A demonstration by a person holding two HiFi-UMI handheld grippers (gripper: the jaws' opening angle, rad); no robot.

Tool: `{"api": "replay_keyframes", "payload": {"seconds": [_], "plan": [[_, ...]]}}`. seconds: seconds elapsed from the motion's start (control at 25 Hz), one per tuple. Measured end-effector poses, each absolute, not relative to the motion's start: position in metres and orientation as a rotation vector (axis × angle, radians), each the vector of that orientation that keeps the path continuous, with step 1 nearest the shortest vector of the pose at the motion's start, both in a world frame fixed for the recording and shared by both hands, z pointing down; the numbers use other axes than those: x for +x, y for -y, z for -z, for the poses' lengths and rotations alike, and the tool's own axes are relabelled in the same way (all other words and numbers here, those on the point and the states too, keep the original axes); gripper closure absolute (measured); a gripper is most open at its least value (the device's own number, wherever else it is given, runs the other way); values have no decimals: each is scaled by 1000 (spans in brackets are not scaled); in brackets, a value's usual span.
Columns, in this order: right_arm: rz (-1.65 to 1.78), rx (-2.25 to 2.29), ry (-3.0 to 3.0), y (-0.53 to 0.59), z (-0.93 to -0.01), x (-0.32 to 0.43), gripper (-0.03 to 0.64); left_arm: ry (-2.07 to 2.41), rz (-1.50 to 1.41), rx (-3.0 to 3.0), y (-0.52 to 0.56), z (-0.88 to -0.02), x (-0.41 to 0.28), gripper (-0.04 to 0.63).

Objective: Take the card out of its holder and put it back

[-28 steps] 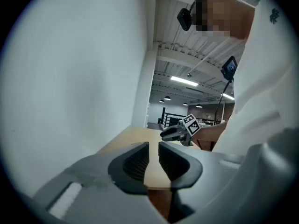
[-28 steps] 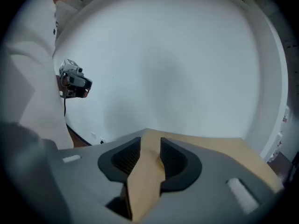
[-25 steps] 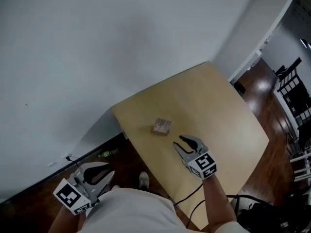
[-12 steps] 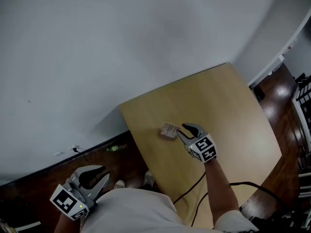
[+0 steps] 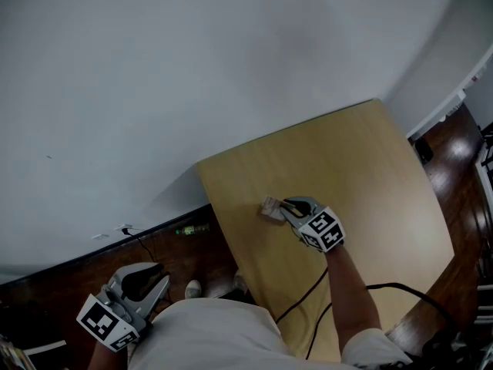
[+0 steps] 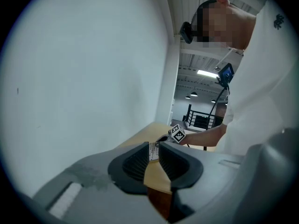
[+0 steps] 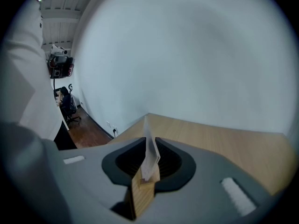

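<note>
Caught the right gripper (image 5: pixel 286 206) down on the table (image 5: pixel 370 168), over toward its left edge in the head view. Found the jaws closing, right there on the card (image 7: pixel 150 148). Saw the card standing between them, nearly upright and leaning just a touch, with its foot in the wooden holder (image 7: pixel 141 195). Made out no gap between either pad and the card's faces in the right gripper view: pinched, by the look of it. Saw the holder low in the throat of the jaws, nearer the camera than the pads, and none of the pads on it.

Picked out the left gripper (image 5: pixel 154 281) well apart from all that, low at the left, off the table and over the dark floor (image 5: pixel 46 299), just beside the white shirt (image 5: pixel 208 334). Found its jaws a narrow way apart, with nothing between them. Glimpsed the table edge and the card far off through that slit in the left gripper view, with the right gripper's marker cube (image 6: pixel 177 133) just beside the card. Touched nothing over there.
</note>
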State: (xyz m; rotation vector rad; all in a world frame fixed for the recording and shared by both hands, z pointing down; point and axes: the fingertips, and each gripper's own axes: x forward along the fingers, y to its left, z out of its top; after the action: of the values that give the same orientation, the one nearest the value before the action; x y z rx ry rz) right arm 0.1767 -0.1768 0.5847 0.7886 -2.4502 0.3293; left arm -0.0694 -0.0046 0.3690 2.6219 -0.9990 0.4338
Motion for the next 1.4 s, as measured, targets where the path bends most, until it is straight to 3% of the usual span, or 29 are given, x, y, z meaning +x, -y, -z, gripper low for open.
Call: {"api": "replay_keyframes", "payload": {"seconds": [0.68,1.4], "plan": [[-374,826,2515,178,-566,182,595,996,-434,2628,2,-371,-74,524],[-144,1013,2510,129,-451,169,595,825,-340,2733,-4,-371,-100,523]]}}
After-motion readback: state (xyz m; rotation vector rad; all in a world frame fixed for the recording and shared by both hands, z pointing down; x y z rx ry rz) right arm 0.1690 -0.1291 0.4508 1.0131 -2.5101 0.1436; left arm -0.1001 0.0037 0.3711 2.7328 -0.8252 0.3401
